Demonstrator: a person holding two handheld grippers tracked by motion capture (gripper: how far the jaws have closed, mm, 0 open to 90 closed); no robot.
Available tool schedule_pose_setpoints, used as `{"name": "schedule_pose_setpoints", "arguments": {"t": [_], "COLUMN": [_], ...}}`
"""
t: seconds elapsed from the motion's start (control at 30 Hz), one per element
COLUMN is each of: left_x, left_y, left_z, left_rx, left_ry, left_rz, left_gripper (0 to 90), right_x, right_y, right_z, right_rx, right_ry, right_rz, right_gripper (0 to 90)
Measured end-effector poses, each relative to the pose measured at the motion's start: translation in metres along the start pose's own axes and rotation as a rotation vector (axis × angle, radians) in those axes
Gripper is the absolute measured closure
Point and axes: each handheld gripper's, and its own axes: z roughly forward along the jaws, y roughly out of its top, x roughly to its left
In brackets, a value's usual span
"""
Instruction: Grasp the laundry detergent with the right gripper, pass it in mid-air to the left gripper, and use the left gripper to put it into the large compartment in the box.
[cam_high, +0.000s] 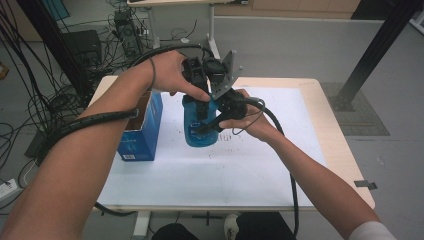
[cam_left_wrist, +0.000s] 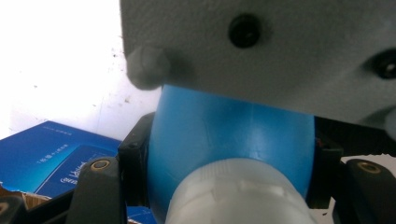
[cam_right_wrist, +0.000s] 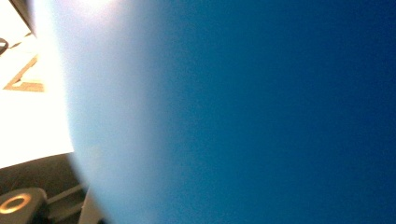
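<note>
At the centre of the high view, the left gripper (cam_high: 200, 87) is clamping its jaws on the white ribbed cap (cam_left_wrist: 238, 191) of a smooth blue plastic bottle (cam_high: 199, 127), while the right gripper (cam_high: 212, 122) is squeezing the bottle's rounded body beside a blue cardboard box (cam_high: 142, 132).

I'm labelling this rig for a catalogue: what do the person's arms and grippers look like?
Both grippers, left and right, are black, each trailing a thick black cable. A grey three-cornered plate tops one. Bare forearms; a thin dark wristband on the left.

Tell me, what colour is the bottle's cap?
White; the cap on the blue bottle shows best in the left gripper view.
</note>
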Motion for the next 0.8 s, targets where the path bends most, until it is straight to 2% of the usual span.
{"name": "schedule_pose_setpoints", "arguments": {"t": [0.67,0.8], "left_x": [0.0013,0.0007], "left_y": [0.0013,0.0008], "left_z": [-0.0011,-0.0010], "left_rx": [-0.013,-0.009], "left_ry": [0.014,0.017], "left_rz": [0.001,0.000], "left_gripper": [36.1,36.1], "right_x": [-0.0016,-0.0016], "right_y": [-0.0007,-0.0001], "right_z": [-0.0021,-0.0011], "right_rx": [-0.005,-0.007], "right_ry": [-0.010,-0.014], "right_rz": [0.011,-0.001], "right_gripper": [43.6,43.6]}}
